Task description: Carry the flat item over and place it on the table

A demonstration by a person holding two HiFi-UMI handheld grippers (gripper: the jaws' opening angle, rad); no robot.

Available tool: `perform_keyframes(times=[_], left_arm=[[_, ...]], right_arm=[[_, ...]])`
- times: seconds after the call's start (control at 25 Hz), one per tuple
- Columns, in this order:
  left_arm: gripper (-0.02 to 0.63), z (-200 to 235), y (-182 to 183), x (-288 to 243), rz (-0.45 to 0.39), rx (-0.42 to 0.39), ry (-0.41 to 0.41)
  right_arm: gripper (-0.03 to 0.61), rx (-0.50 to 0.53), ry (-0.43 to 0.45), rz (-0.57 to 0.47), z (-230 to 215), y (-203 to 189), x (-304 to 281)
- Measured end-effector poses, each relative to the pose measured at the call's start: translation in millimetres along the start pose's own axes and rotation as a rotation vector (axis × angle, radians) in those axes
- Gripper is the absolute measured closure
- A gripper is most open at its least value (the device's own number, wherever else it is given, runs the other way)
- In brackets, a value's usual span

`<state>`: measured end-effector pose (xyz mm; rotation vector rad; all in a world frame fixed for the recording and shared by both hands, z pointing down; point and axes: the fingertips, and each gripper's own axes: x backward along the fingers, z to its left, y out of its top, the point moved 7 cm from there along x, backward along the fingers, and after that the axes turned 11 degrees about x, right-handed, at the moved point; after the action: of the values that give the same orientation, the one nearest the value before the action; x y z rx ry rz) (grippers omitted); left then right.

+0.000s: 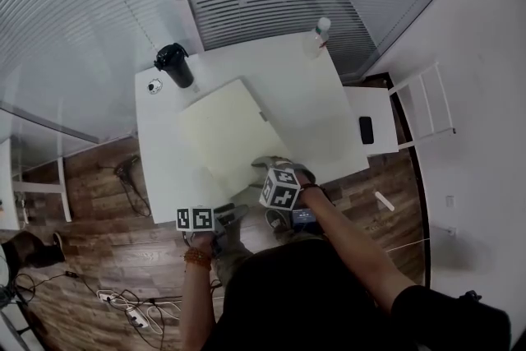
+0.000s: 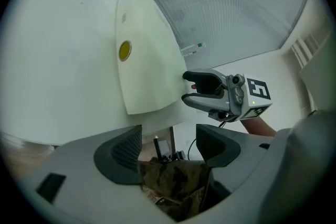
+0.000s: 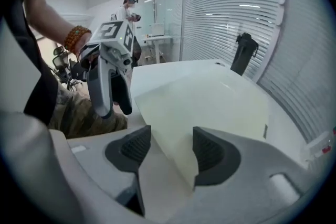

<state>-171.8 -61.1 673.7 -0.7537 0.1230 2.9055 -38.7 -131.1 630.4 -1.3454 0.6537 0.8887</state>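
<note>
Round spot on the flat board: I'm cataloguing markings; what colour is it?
Yellow. The round spot on the flat board shows best in the left gripper view.

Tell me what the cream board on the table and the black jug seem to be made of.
The board: probably foam board or thin plastic; matte, uniform cream, thin clean edge. The jug: likely plastic, dark with a faint sheen; too small to be sure.

Flat item (image 1: 234, 131): thin rectangular panel, pale cream, rigid. Laid flat on white table (image 1: 304, 94), turned askew to table edges, set toward table's near edge. Small round yellow mark (image 2: 124, 50) noted on face.
</note>
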Motion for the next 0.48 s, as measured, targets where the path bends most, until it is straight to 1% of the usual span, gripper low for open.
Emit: perform_keyframes(times=[0.16, 0.24, 0.36, 0.48], left_arm=[[0.282, -11.4, -3.9, 4.3, -0.060, -0.065, 0.049], [0.282, -18.0, -2.8, 5.9, -0.113, -0.101, 0.086], [0.285, -27.2, 0.9, 6.6, -0.202, -0.157, 0.159], [0.290, -37.9, 2.2, 4.8, -0.246, -0.237, 0.241]], right_arm=[[0.332, -0.075, -0.040, -0.057, -2.7, -2.3, 9.3], [0.331, -0.102, -0.064, -0.086, -3.1, -3.3, 15.8], [0.333, -0.132, -0.101, -0.140, -2.5, -4.7, 28.6], [0.334, -0.147, -0.138, -0.201, -0.7, -2.8, 43.1]])
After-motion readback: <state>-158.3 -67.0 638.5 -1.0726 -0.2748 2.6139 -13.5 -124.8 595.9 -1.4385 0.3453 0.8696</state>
